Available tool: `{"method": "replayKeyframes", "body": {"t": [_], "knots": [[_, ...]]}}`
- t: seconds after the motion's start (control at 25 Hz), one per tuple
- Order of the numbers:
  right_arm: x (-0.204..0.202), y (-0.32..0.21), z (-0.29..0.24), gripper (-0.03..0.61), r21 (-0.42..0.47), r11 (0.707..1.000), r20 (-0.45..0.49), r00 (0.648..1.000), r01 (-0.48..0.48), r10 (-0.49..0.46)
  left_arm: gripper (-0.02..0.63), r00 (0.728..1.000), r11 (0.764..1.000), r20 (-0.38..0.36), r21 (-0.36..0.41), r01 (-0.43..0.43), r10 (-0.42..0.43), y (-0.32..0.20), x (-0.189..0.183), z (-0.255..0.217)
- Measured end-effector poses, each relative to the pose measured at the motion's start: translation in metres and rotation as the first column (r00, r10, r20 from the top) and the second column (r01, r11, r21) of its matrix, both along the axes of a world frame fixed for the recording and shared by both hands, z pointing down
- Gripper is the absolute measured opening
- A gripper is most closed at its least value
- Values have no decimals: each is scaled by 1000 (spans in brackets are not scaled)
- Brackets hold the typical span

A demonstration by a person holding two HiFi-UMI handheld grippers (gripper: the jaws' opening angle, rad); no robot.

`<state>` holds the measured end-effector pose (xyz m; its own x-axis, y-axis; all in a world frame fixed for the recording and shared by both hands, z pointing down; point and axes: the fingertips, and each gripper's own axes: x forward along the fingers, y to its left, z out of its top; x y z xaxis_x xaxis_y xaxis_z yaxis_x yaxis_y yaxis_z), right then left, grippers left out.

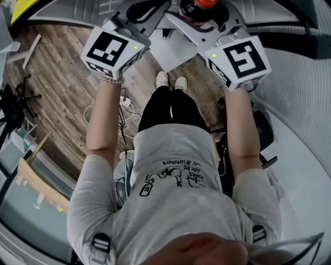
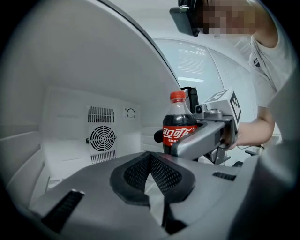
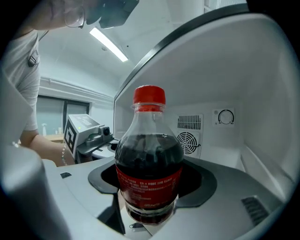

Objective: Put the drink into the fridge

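The drink is a cola bottle (image 3: pixel 149 159) with a red cap and red label. It stands upright between the jaws of my right gripper (image 3: pixel 150 199), which is shut on its lower body. In the left gripper view the same bottle (image 2: pixel 178 127) shows at centre right, at the open front of the white fridge (image 2: pixel 70 112). My left gripper (image 2: pixel 151 158) is shut, with nothing between its black pads, and points into the fridge just left of the bottle. In the head view only the bottle's red cap (image 1: pixel 205 3) shows at the top edge.
The fridge's back wall carries a round fan grille (image 2: pixel 102 138) and a dial (image 2: pixel 130 112). Its curved white wall (image 3: pixel 243 70) arches over the bottle. Below me, the head view shows a wooden floor (image 1: pixel 62 88) with cables (image 1: pixel 124 106) and a black base (image 1: pixel 261 132) beside my legs.
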<state>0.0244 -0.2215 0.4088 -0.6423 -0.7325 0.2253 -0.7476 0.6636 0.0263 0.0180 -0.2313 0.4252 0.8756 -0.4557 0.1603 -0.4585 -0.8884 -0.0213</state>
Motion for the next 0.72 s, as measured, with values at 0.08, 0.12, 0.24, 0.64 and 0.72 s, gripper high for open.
{"method": "replayKeyframes", "body": {"t": [0.08,0.12,0.24,0.64,0.72], "knots": [[2,-6,2,324,1,1000,7,1000,-8,8,2,1000,1000,24,15,-7,7,-6,1,1],[2,-9,2,324,1,1000,13,1000,-11,11,2,999,1000,32,19,-11,10,-8,2,2],[4,-18,2,324,6,1000,26,1000,-14,14,2,999,1000,48,26,-15,14,-17,3,1],[10,-53,5,324,20,1000,30,999,-19,19,2,992,999,125,52,5,-12,-52,8,6],[11,-60,7,324,19,1000,24,999,-23,22,2,989,998,146,56,7,-15,-58,9,8]]}}
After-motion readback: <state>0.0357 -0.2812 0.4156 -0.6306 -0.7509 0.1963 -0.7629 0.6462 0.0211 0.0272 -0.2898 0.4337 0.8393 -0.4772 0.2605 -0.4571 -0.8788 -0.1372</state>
